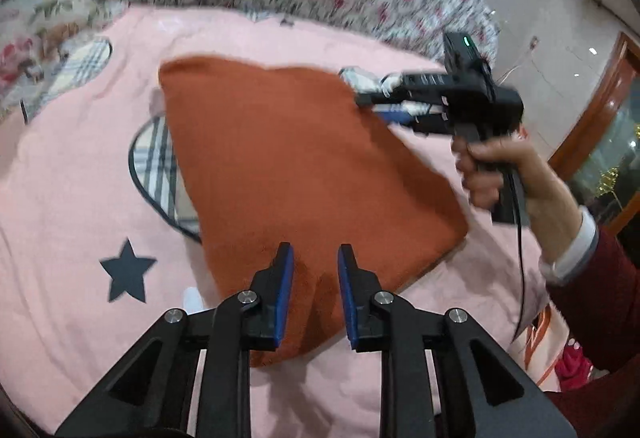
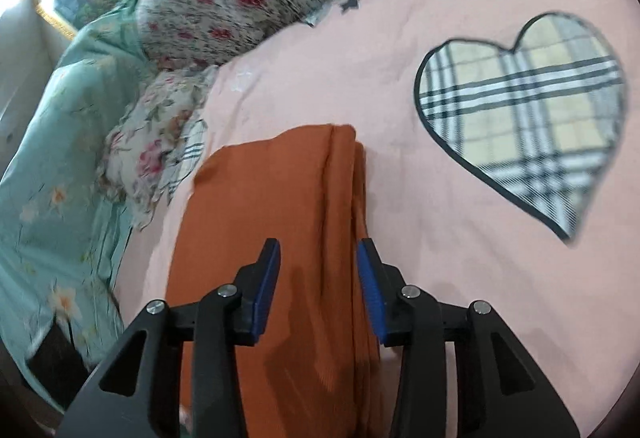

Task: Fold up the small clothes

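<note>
Lying folded on the pink bed: orange garment. Left gripper and right gripper, jaws parted, gripping nothing, poised over opposite edges, likely for squaring.

Each wrist camera looks forward and down along its own fingers, close above the bed. Both views share the orange cloth and pink bedspread; the left view also takes in the right hand-held gripper.
</note>
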{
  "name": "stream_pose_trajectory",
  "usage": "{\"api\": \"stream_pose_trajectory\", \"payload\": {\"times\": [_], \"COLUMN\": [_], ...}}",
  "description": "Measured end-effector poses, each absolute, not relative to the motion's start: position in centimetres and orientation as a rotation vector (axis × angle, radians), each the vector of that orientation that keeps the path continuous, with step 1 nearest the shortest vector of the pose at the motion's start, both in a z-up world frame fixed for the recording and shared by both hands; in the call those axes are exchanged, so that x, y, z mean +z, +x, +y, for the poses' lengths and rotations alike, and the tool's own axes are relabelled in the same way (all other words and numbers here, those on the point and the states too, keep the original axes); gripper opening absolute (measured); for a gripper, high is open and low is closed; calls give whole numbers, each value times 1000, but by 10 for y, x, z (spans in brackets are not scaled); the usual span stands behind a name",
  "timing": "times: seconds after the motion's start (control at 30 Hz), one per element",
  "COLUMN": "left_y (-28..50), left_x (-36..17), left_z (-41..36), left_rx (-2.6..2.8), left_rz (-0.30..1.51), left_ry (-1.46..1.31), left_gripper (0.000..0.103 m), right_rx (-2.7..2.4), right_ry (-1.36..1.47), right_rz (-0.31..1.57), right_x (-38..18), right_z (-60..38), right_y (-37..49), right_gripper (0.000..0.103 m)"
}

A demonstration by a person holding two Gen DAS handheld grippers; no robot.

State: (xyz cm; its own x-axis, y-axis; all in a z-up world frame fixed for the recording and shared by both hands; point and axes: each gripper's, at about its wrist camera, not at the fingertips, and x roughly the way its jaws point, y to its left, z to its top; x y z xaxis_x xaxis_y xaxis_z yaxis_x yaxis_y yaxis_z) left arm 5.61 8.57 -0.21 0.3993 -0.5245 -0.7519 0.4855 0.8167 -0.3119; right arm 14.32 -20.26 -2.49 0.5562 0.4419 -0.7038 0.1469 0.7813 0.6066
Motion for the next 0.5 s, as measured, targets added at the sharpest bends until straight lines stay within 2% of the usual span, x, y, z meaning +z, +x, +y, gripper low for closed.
{"api": "stream_pose_trajectory", "payload": {"times": [0.03,0.1,0.23,0.33,0.37,0.5], "left_y": [61,65,64,59,55,52], "left_x": [-10,-21,-36,-33,-32,-32], "left_z": [85,84,76,73,73,78], "left_rx": [-640,-630,-604,-595,-596,-606], "left_rz": [1002,1032,1054,1048,1049,1053], "left_ry": [-49,-48,-26,-15,-21,-57], "left_gripper": [20,19,17,18,18,19], "right_rx": [192,183,127,106,86,101], "right_ry": [657,628,532,519,519,506], "right_rz": [994,961,978,986,980,884], "right_x": [-27,-19,-26,-33,-28,18], "right_z": [-200,-199,-195,-195,-196,-187], "right_y": [152,158,164,158,152,110], "right_gripper": [16,11,10,20,26,27]}}
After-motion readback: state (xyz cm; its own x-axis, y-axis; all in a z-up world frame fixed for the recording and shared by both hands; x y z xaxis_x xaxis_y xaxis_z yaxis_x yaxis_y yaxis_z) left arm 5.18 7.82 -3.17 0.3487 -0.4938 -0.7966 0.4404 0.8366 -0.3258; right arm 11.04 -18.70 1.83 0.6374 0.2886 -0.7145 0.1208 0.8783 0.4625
